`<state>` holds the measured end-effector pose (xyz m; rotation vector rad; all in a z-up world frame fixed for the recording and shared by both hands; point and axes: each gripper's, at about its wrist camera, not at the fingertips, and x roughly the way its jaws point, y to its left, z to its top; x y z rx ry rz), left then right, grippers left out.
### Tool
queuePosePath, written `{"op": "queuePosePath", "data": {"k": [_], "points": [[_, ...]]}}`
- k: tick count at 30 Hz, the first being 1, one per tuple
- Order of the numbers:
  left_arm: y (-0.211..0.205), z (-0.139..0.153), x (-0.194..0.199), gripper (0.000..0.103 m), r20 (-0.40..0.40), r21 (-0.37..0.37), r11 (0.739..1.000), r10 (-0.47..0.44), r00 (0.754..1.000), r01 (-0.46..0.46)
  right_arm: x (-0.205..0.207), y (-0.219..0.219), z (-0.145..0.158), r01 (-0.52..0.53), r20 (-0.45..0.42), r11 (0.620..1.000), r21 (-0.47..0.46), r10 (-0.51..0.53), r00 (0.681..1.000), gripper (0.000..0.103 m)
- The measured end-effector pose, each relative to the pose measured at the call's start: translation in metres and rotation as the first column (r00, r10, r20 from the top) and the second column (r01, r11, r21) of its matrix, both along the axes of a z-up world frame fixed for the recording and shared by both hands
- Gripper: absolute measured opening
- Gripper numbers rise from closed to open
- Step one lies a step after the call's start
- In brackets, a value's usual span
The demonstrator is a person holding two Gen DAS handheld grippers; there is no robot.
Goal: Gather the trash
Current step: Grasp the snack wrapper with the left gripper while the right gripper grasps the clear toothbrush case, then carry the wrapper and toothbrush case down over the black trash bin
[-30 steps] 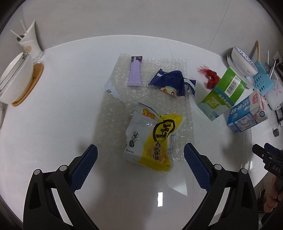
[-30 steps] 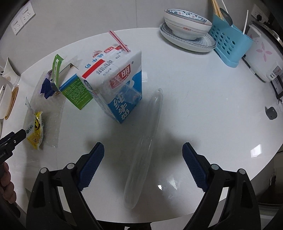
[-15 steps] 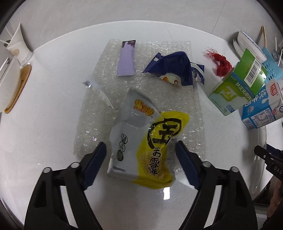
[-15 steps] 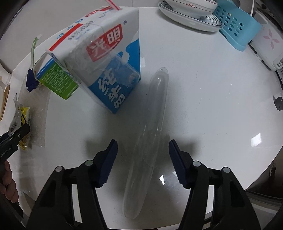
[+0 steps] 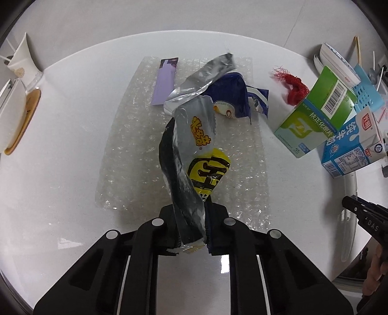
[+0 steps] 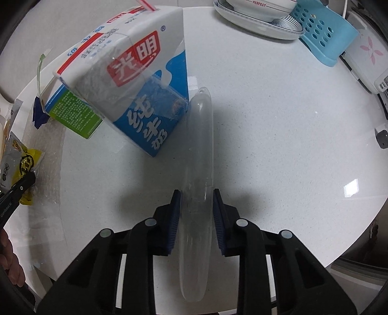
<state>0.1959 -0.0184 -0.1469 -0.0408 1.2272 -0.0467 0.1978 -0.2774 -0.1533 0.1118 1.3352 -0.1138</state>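
A yellow and silver snack wrapper (image 5: pixel 201 150) stands crumpled upright over the bubble wrap sheet (image 5: pixel 126 150). My left gripper (image 5: pixel 191 213) is closing its jaws, and the pads pinch the wrapper's lower end. In the right wrist view a long clear plastic tube (image 6: pixel 200 145) lies on the white table beside the blue and white milk carton (image 6: pixel 131 80). My right gripper (image 6: pixel 197 206) is closing its jaws too, with both blue pads against the tube's sides. A purple wrapper (image 5: pixel 165 82) and a dark blue wrapper (image 5: pixel 232 97) lie on the sheet.
A red mesh scrap (image 5: pixel 294 90) and a green carton (image 5: pixel 312 121) sit right of the sheet. A bowl on a plate (image 6: pixel 262 21), a blue basket (image 6: pixel 325 34) and a white appliance (image 6: pixel 363 55) line the far right edge. A white cup (image 5: pixel 21 63) stands far left.
Both grippers came down and closed from wide open. The left one squeezed the flat snack wrapper into an upright crumple. The right one's pads closed in onto the clear tube.
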Motion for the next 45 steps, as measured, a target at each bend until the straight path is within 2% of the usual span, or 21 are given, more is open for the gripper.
{"op": "queuePosePath", "data": {"k": [9,19,34,45], "points": [[0.003,0.015,-0.017,0.011,0.022,-0.013,1.000,0.011,1.000,-0.011,-0.013,-0.011,0.007,0.011,0.030,1.000,0.001,-0.011,0.999,0.025],[0.008,0.031,-0.041,0.011,0.030,-0.045,0.998,0.037,0.999,-0.036,-0.023,-0.014,0.033,0.002,0.096,1.000,-0.001,-0.002,0.995,0.025],[0.001,0.057,-0.074,0.011,0.065,-0.061,0.996,0.061,0.996,-0.057,-0.057,-0.018,0.073,-0.025,0.183,1.000,-0.017,0.028,0.983,0.025],[-0.007,0.069,-0.113,0.011,0.081,-0.066,0.996,0.065,0.995,-0.060,-0.087,-0.011,0.085,-0.062,0.227,0.998,-0.016,0.064,0.972,0.025]]}}
